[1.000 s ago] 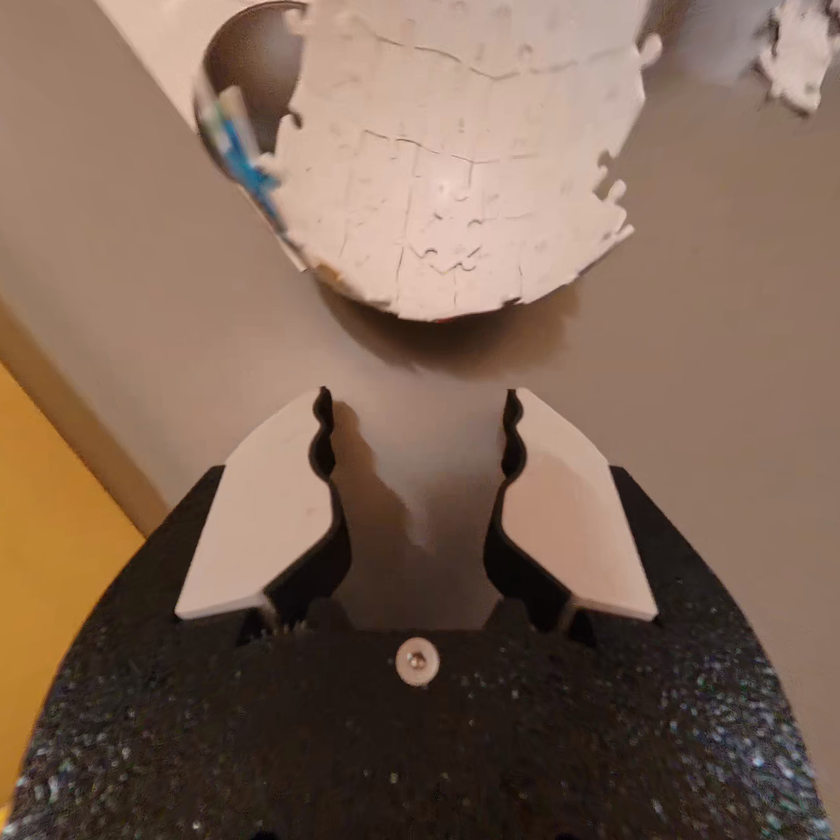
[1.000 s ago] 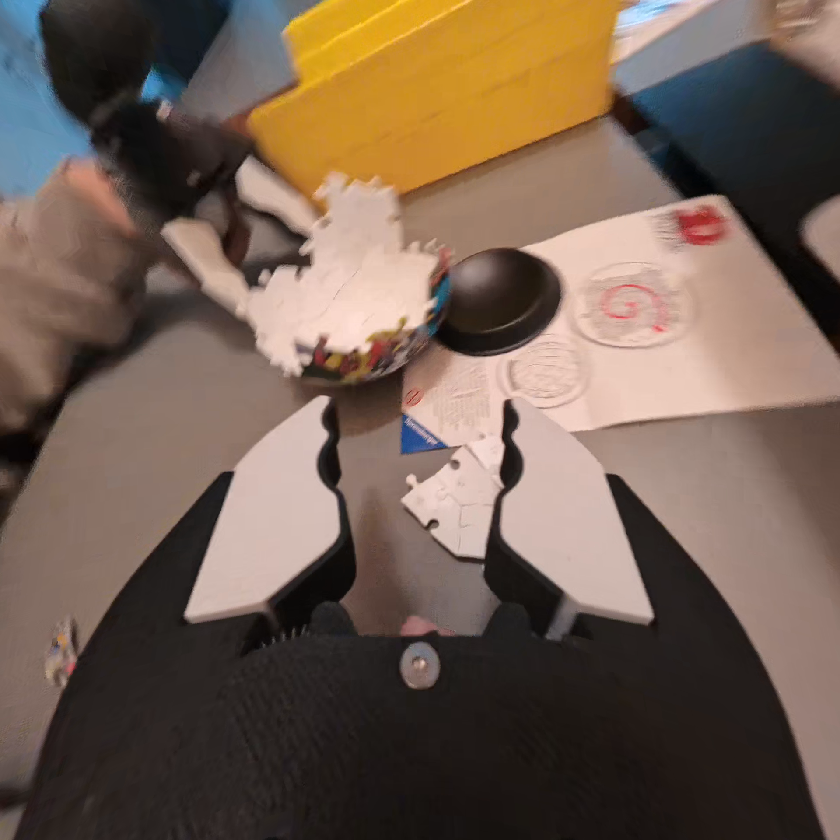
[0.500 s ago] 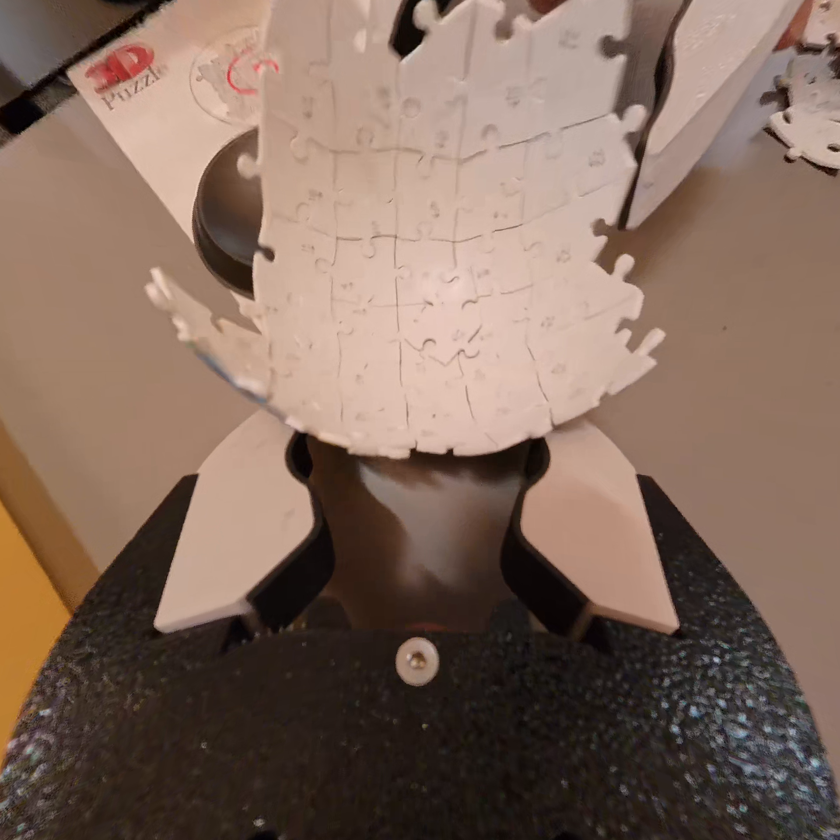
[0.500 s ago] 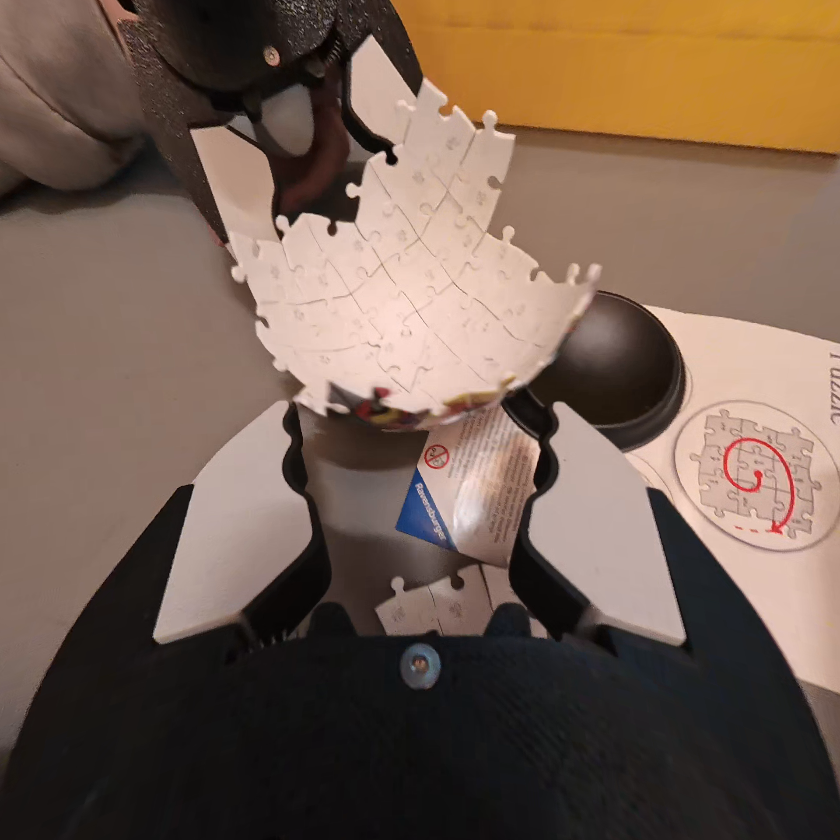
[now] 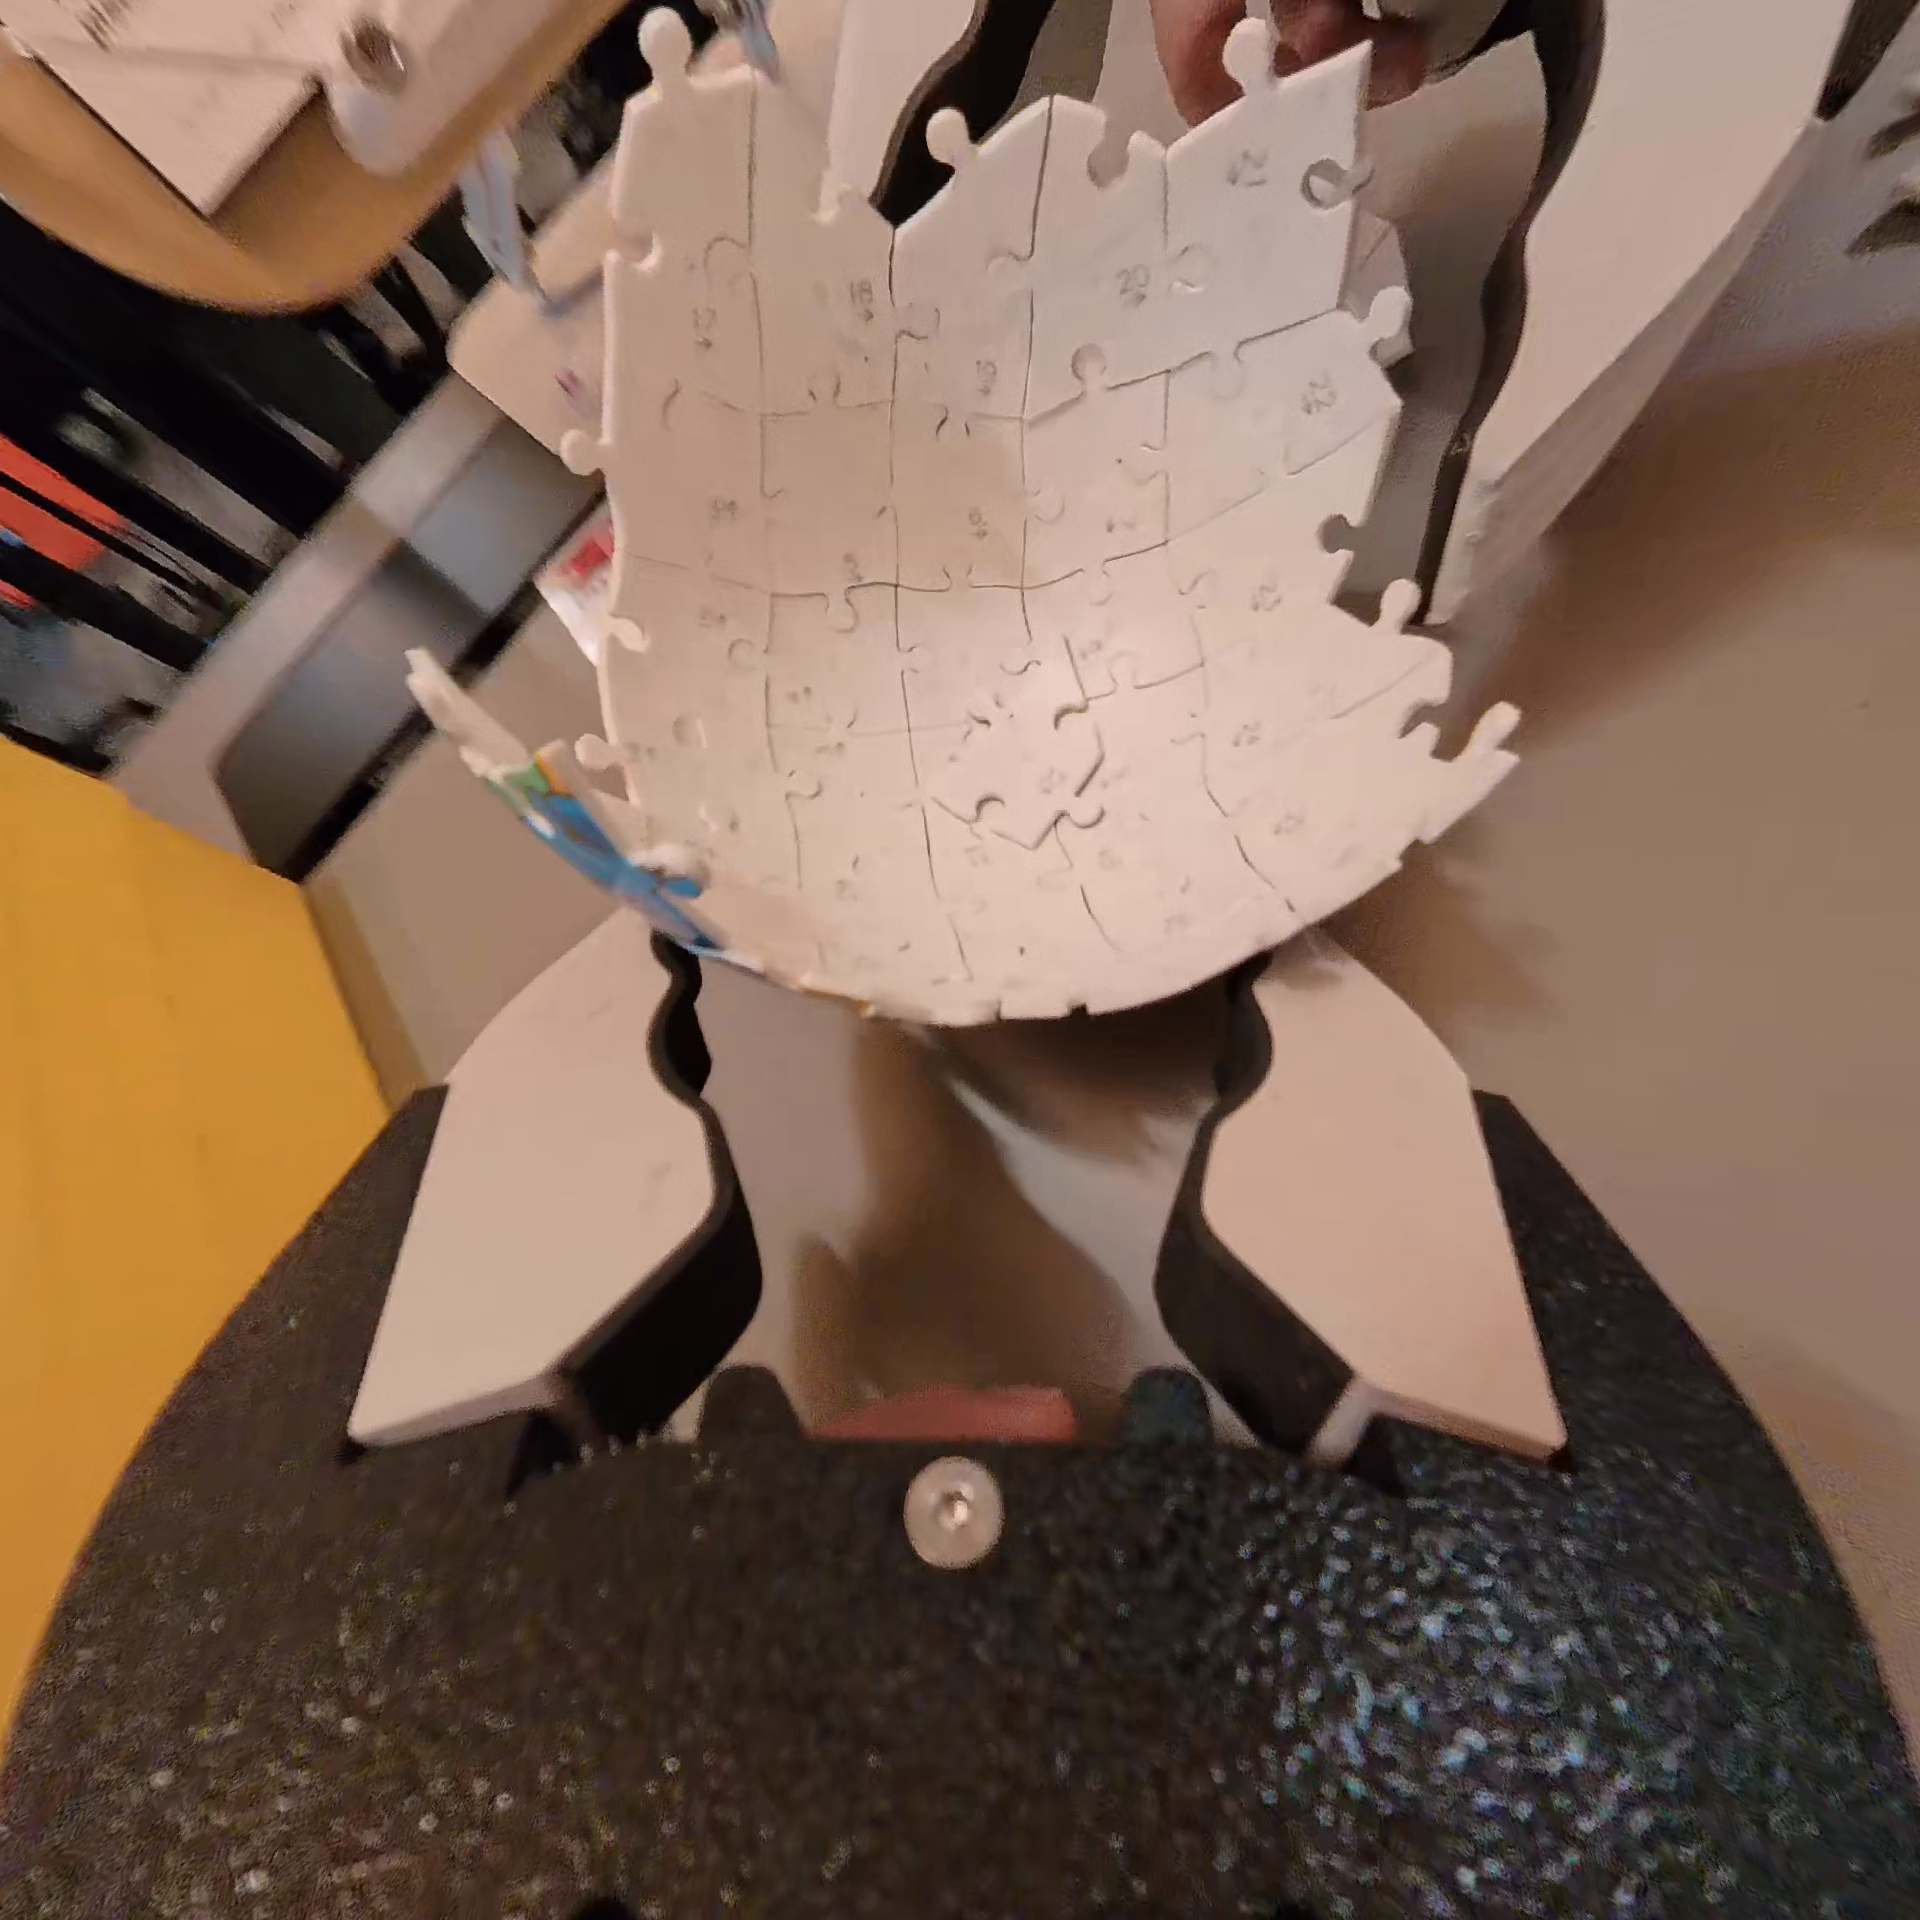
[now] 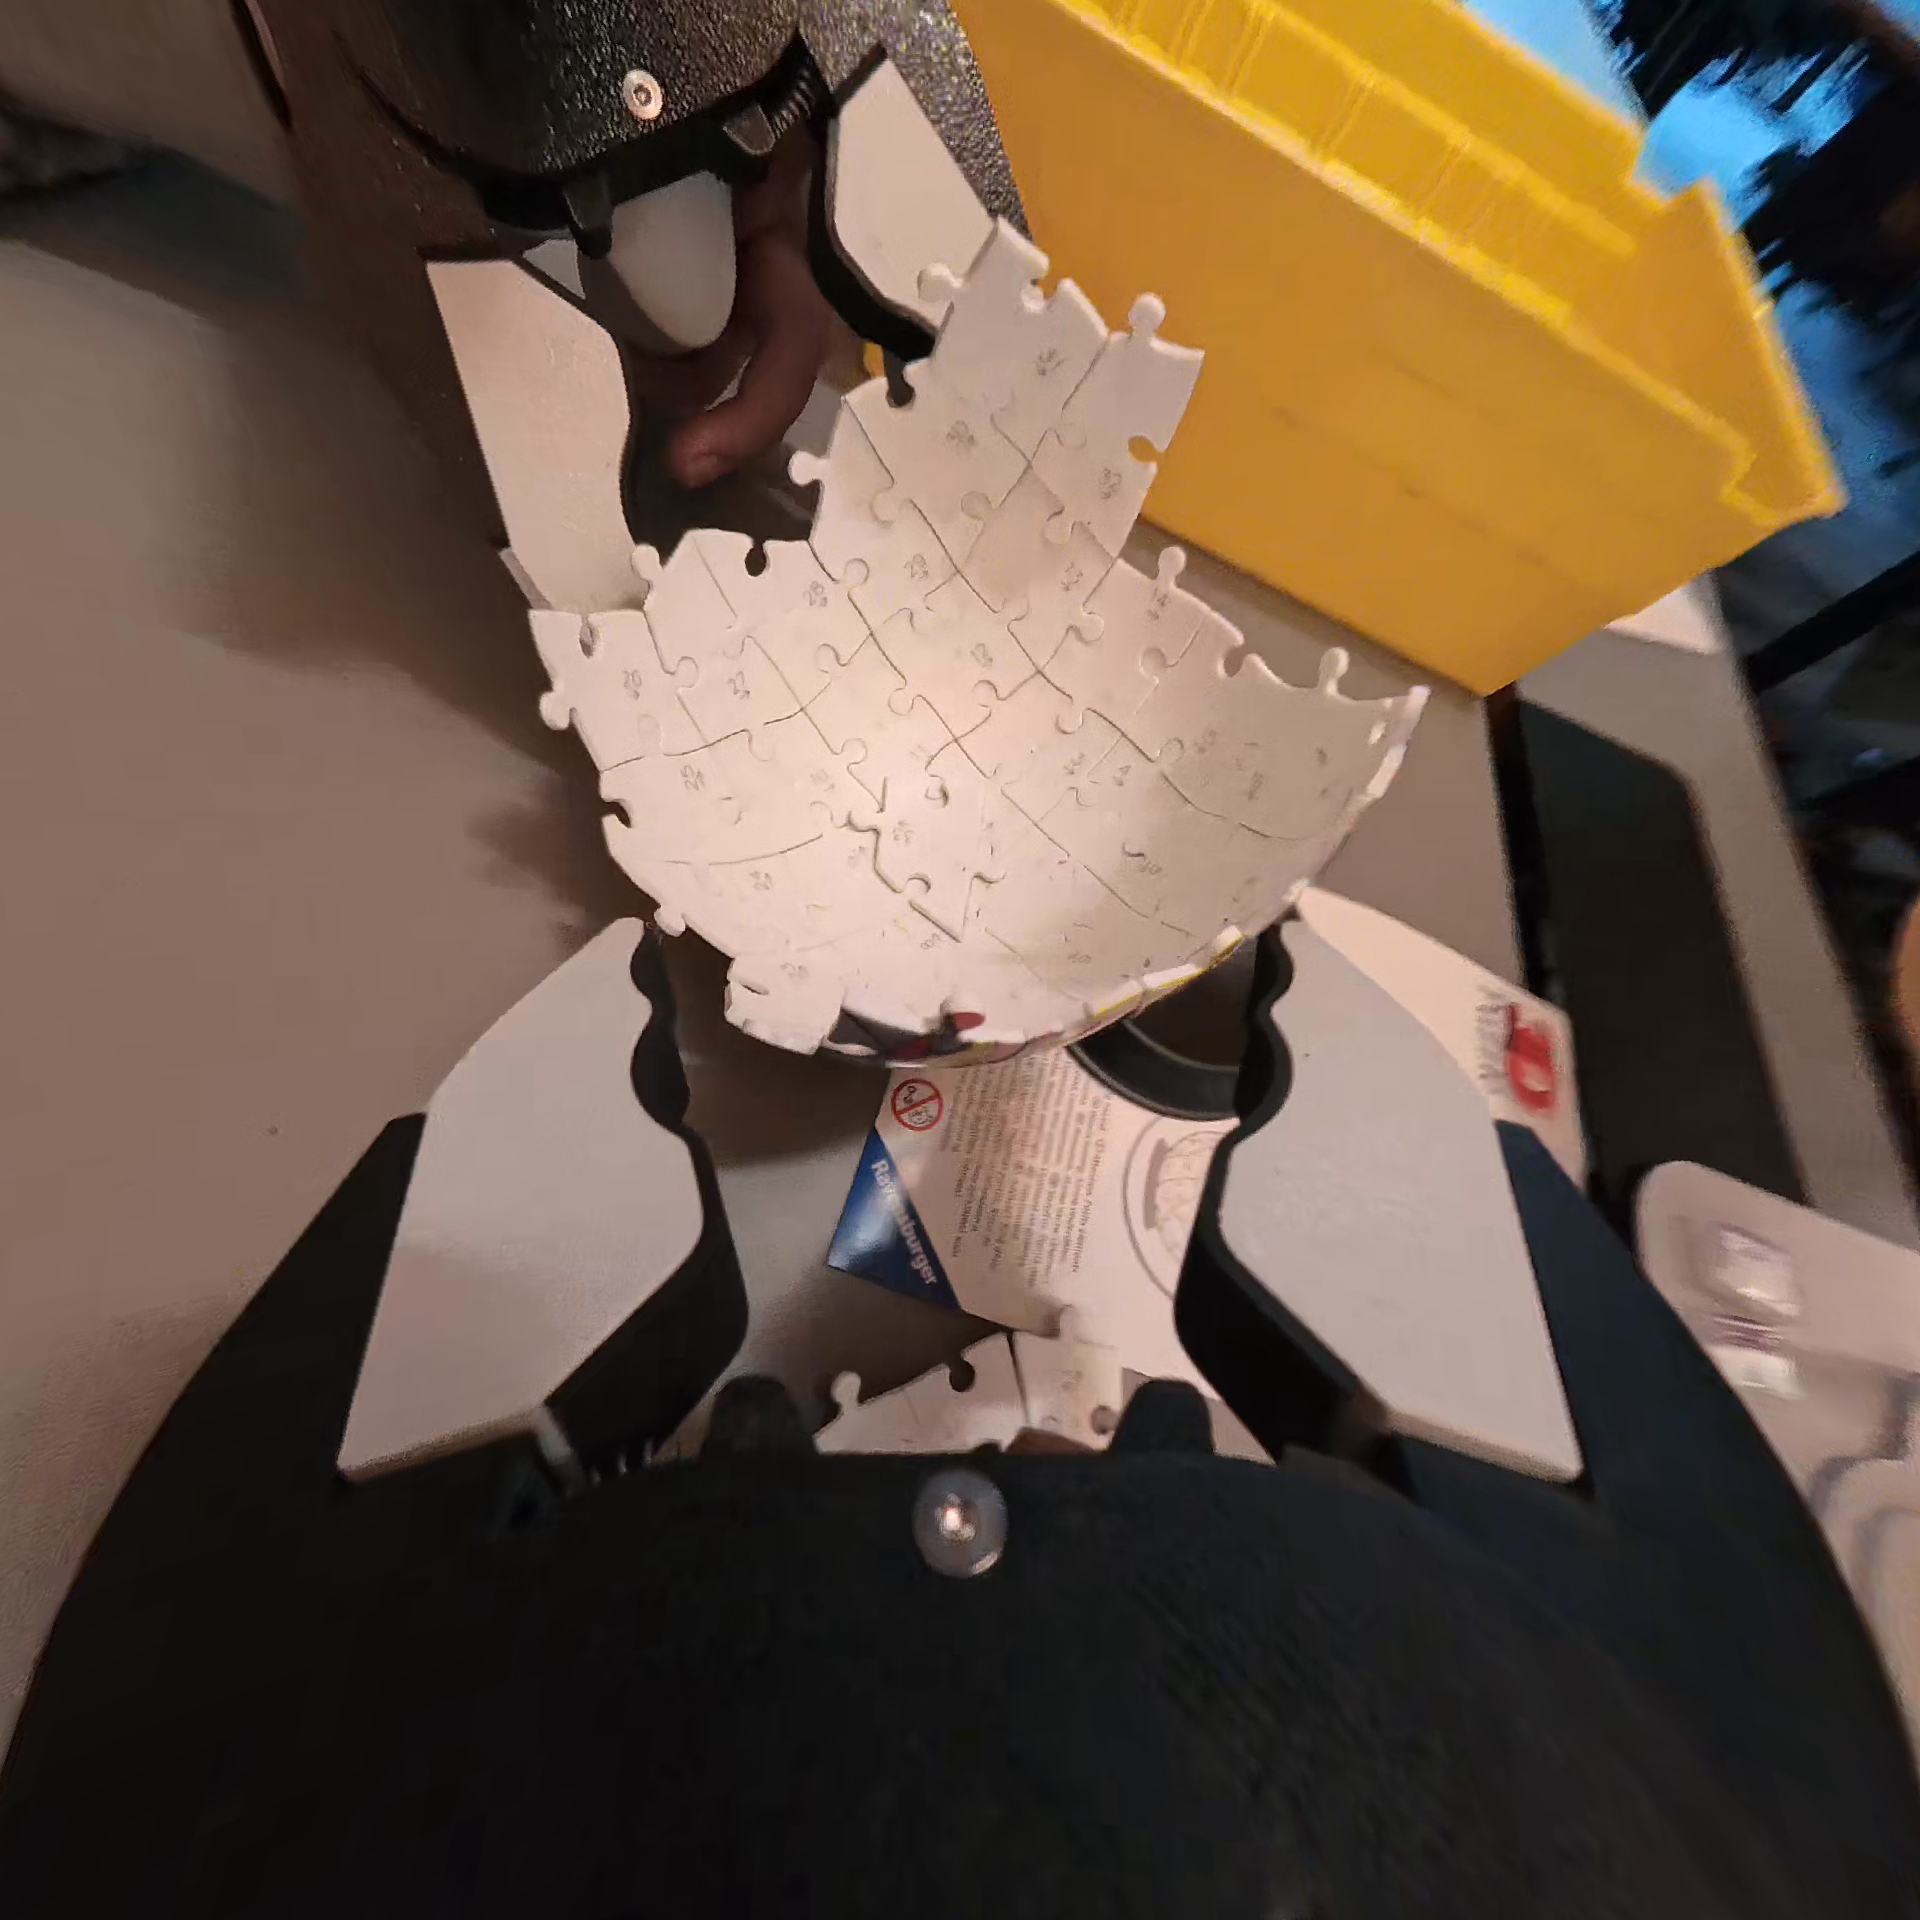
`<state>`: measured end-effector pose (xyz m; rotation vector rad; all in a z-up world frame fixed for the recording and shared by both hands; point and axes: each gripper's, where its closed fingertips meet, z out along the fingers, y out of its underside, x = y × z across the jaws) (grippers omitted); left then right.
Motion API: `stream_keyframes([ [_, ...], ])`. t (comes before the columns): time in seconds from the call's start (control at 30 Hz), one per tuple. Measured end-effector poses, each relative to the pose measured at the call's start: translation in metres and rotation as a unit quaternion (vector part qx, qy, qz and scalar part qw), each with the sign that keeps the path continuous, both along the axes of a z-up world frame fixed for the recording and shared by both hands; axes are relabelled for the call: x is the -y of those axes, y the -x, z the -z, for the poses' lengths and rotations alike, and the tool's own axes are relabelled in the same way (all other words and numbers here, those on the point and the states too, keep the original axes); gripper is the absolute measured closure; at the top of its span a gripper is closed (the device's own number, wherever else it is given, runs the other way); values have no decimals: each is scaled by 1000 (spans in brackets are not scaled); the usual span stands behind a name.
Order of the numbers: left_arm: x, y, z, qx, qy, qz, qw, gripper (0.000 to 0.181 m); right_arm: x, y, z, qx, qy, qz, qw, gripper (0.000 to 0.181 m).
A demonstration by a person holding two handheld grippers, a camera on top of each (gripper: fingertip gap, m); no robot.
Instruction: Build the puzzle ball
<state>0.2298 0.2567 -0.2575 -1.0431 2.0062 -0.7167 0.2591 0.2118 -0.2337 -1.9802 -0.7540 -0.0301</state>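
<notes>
- The half-built puzzle ball point(image 5: 997, 665), a curved bowl of interlocked white pieces with a jagged knobbed rim, sits between the two claws, its hollow white inside facing both cameras.
- A strip of its printed coloured outer face shows at the lower left edge in the left wrist view, and at the bottom edge in the right wrist view point(image 6: 966, 748).
- The left claw point(image 5: 961, 1029) has its white fingers spread wide, flanking the bowl's near rim; whether they touch it cannot be told.
- The right claw point(image 6: 961, 997) is likewise spread wide, its tips on either side of the bowl's lower rim, with contact unclear.
- Under the bowl in the right wrist view lie a white printed instruction sheet point(image 6: 1018, 1184) and a black round stand point(image 6: 1164, 1060) on the grey desk point(image 6: 208, 727).
- A few loose joined white puzzle pieces point(image 6: 935, 1403) lie on the desk near the right claw's base.
- A yellow plastic bin point(image 6: 1403, 343) stands behind the bowl.
</notes>
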Motion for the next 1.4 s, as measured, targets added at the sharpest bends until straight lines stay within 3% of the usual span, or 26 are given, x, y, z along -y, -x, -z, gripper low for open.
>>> stream_keyframes([
  [0.2,0,-6,-19,116,-125,23,985,84,3,-6,-4,128,-89,36,987,76],
  [0.33,5,-7,-22,149,-174,38,973,81,6,-10,-4,198,-128,61,970,82],
  [0.53,5,-9,-29,165,-180,35,969,83,8,-12,-14,211,-163,72,961,83],
  [0.9,3,-7,-69,231,-312,41,921,80,7,-12,-41,289,-252,101,918,83],
  [1.03,5,-5,-71,238,-348,48,906,80,7,-15,-39,318,-257,105,907,83],
  [1.4,5,-4,-64,238,-377,53,893,79,6,-16,-31,349,-246,105,898,84],
])
